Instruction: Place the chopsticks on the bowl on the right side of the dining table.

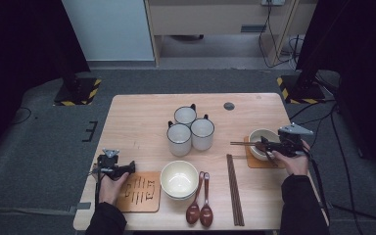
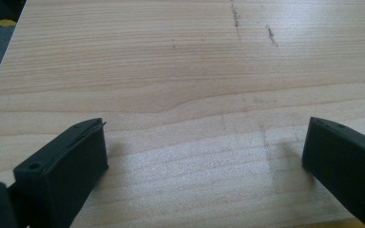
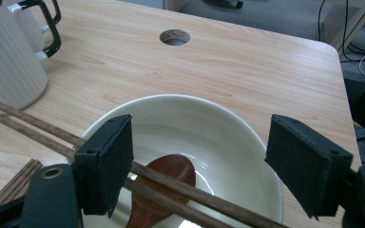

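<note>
black jaws of right gripper [image 3: 197, 166] wide apart, holding nothing, low in frame, just above white bowl [image 3: 237, 137] with brown spoon [image 3: 164, 178] and chopsticks [image 3: 43, 130] across it. left gripper [image 2: 204, 161] also agape, over bare wooden table [image 2: 171, 71].

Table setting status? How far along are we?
Roughly half. Done: the right bowl sits on its mat with a spoon inside and chopsticks across it. In hand: nothing; the right hand-held gripper hovers open over that bowl. Left: the second bowl, two spoons and chopsticks pair lie beside the empty left mat.
</note>
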The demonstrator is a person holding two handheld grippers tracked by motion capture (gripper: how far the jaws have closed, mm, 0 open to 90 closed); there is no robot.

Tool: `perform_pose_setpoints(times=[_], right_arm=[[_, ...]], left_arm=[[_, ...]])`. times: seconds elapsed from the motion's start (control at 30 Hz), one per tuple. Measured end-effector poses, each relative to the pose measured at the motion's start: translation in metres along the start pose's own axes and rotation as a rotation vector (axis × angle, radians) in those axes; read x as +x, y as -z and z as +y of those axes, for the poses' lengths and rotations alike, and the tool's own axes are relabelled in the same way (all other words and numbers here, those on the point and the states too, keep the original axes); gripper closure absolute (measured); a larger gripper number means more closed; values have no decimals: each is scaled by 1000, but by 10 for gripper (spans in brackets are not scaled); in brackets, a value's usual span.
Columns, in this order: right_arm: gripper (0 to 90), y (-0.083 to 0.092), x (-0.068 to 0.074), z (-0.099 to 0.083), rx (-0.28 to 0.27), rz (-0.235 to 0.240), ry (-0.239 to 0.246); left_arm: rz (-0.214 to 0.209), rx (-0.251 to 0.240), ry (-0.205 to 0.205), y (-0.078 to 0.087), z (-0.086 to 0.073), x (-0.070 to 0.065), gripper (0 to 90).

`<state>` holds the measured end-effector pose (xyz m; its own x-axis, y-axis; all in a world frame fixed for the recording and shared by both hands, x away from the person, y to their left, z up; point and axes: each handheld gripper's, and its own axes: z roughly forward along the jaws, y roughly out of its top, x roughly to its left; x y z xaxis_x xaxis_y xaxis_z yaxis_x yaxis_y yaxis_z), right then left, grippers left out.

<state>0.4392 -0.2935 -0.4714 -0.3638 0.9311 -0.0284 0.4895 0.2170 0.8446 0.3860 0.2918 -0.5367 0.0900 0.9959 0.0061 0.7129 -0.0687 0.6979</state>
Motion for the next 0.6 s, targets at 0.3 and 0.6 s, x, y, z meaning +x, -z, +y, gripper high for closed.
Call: perform_pose_setpoints(times=[0.3,0.6], right_arm=[[216,10,4,-6,-2,6,16],[208,9,4,-10,9,-13,39]], left_arm=[[0,0,0,0,0,0,3],[0,0,0,0,0,0,3]])
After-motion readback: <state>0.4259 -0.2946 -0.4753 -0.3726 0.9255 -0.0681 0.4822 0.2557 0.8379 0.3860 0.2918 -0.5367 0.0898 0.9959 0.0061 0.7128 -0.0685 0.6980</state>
